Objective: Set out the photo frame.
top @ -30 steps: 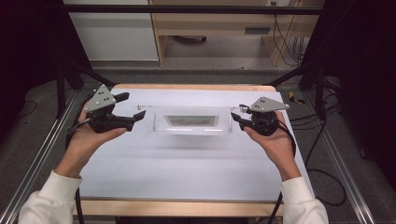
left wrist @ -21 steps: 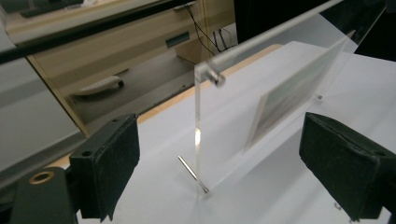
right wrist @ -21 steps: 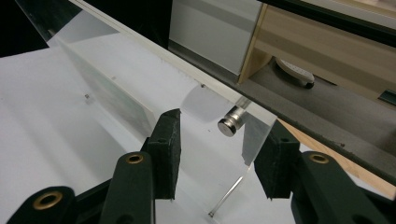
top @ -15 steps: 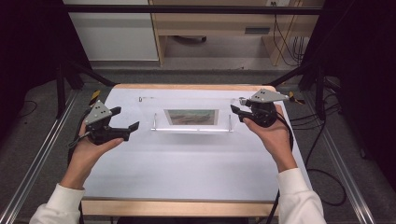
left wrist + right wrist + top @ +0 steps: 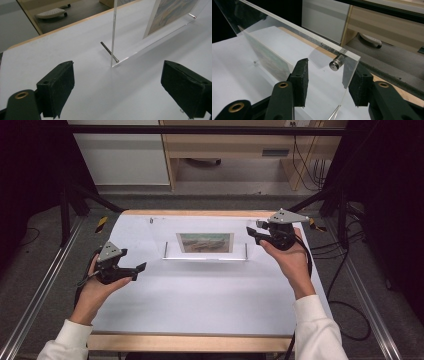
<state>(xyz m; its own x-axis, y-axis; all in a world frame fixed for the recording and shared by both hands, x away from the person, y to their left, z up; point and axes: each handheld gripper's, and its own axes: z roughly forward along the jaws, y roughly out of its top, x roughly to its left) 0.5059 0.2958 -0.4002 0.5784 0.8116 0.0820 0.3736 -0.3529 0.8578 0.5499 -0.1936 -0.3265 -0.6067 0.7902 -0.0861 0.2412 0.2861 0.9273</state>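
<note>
Clear acrylic photo frame (image 5: pixel 205 241) stands upright toward the far side of the white table (image 5: pixel 200 300), propped on thin metal pin feet, with a landscape print sandwiched in the middle.

Right gripper (image 5: pixel 252 231) is at the frame's upper right corner. In the right gripper view the acrylic edge sits between its black foam-faced pads (image 5: pixel 302 81); they look close to both faces, but I can't tell if they actually press. Jaws are partly spread, roughly panel thickness plus margin.

Left gripper (image 5: pixel 125 87) is off the frame, low and on the near-left side of it, jaws wide apart with nothing between them. The frame's left edge and steel pin foot (image 5: pixel 109 51) are just ahead of it.

Doing it well, as I judge it:
- Keep the right pinch square on the flat acrylic, clear of the round steel standoff (image 5: pixel 336 63) next to it, since slick plastic will pivot if it's only gripped at a corner.
- Bring the left gripper to the frame's left edge above the pin and close on the flat faces.
- Move both sides together; the panel is rigid, smooth, scratch-prone and tippy on those pins.
</note>
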